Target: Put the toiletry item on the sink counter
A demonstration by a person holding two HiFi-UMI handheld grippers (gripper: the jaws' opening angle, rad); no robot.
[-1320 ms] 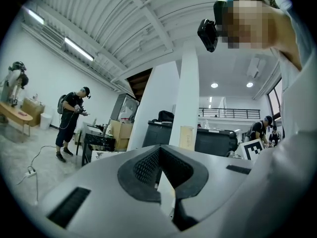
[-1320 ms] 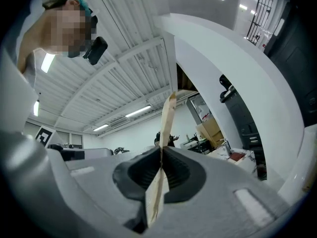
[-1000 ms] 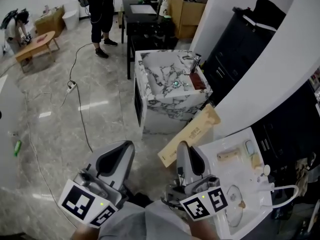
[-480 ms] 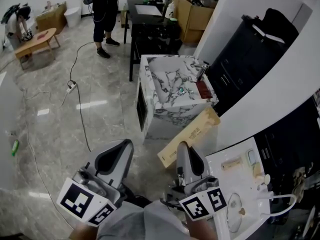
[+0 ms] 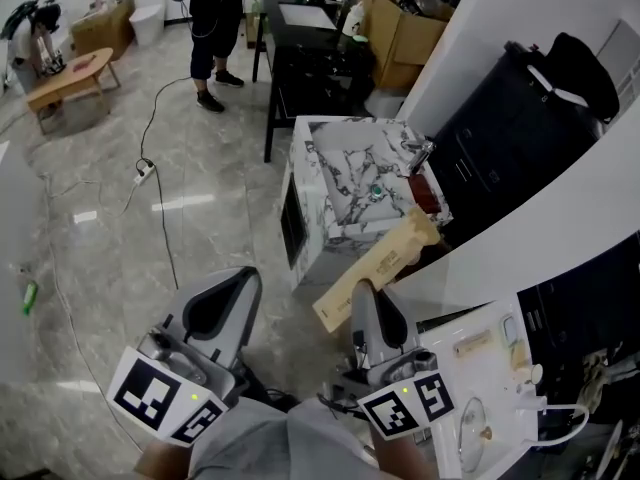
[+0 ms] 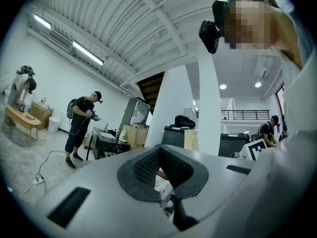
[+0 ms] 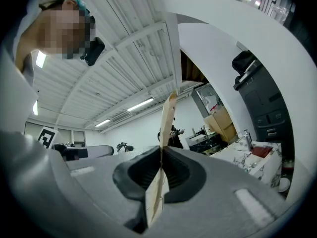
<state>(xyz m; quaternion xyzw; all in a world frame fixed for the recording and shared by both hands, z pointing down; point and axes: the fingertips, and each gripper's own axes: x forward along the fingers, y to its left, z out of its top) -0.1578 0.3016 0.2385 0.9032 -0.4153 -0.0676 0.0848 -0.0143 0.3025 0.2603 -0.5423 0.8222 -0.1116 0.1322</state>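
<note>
My right gripper (image 5: 363,293) is shut on a long flat tan toiletry box (image 5: 381,263), which sticks out ahead and to the right. In the right gripper view the box (image 7: 166,128) stands edge-on between the closed pads of that gripper (image 7: 161,157). My left gripper (image 5: 238,280) is beside it at the left, shut with nothing in it; in its own view the left gripper (image 6: 162,175) has nothing between its pads. Ahead stands a marble sink counter (image 5: 335,183) with a faucet (image 5: 421,154). A white sink counter (image 5: 490,373) lies at the lower right, next to the right gripper.
A power cable (image 5: 160,218) runs across the marble floor. A person in black (image 5: 207,8) stands far ahead beside a black desk (image 5: 310,53) and cardboard boxes (image 5: 400,28). A black cabinet (image 5: 505,118) and a white curved wall (image 5: 560,208) close the right side.
Both grippers have travelled forward together; the marble sink counter now sits lower and closer in the head view. The box stays gripped in the right gripper.
</note>
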